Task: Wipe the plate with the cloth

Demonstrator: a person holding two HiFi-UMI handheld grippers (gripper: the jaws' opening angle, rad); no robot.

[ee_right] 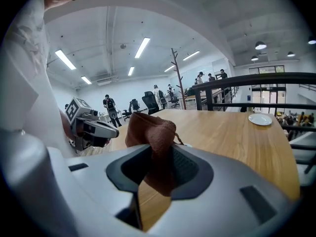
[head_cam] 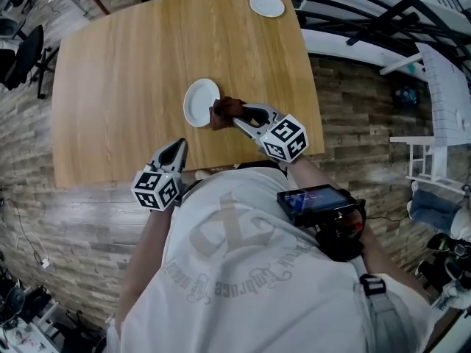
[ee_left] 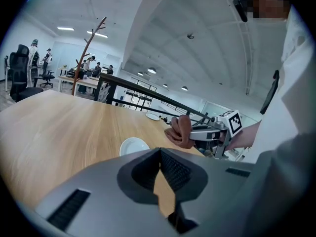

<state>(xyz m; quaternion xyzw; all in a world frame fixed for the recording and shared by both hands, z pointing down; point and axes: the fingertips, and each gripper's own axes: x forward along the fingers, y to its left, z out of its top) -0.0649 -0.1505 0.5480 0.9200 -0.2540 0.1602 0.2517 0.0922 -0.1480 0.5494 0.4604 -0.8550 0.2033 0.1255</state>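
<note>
A small white plate (head_cam: 200, 102) lies on the wooden table (head_cam: 125, 72), a little back from its near edge. My right gripper (head_cam: 235, 117) is shut on a bunched brown cloth (head_cam: 226, 110), held in the air at the plate's right rim. In the right gripper view the cloth (ee_right: 151, 130) stands up between the jaws and hides the plate. My left gripper (head_cam: 181, 145) hovers over the table's front edge, short of the plate, its jaws shut on nothing. The left gripper view shows the plate (ee_left: 134, 145), the cloth (ee_left: 179, 131) and the right gripper (ee_left: 196, 134) ahead.
A second white plate (head_cam: 266, 5) sits at the table's far edge, by a black railing (head_cam: 353, 13). Wood-pattern floor surrounds the table, with an office chair (head_cam: 22, 54) at the left. Several people stand far off in the room (ee_right: 109, 107).
</note>
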